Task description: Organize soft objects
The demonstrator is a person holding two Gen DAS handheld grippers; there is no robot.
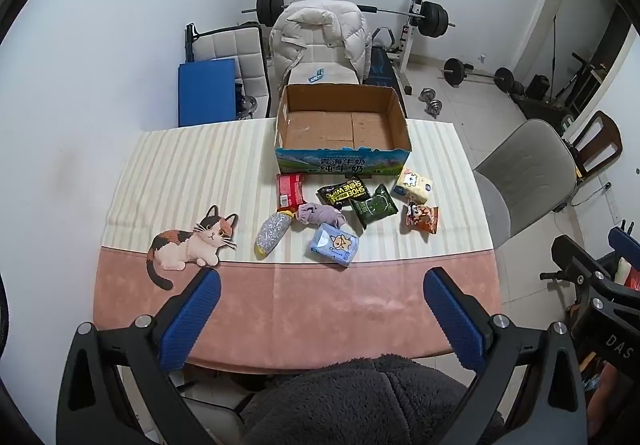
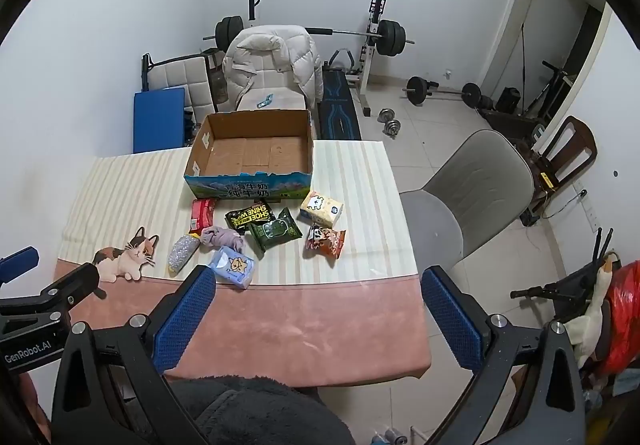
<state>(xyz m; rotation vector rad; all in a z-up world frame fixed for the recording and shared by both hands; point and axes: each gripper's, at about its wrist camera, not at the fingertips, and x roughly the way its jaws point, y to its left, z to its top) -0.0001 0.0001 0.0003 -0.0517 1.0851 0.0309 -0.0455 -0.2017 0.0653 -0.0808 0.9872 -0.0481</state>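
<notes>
An open, empty cardboard box [image 1: 342, 125] [image 2: 252, 155] stands at the table's far side. In front of it lie several soft packs: a red pack [image 1: 291, 188], a black shoe-wipes pack [image 1: 347, 191], a dark green wipes pack [image 1: 374, 205], a yellow tissue pack [image 1: 413, 185], an orange snack bag [image 1: 422, 218], a purple cloth [image 1: 320, 215], a silver scrubber [image 1: 273, 232] and a blue tissue pack [image 1: 335, 243] [image 2: 233, 267]. My left gripper [image 1: 322, 279] and right gripper [image 2: 318, 281] are open and empty, held above the table's near pink edge.
A cat-shaped mat [image 1: 190, 241] lies on the tablecloth at the left. A grey chair [image 2: 468, 201] stands to the right of the table. A chair with a white jacket [image 1: 320, 41] is behind the box, with weights and a bench beyond. The person's dark fleece [image 1: 360, 401] is below.
</notes>
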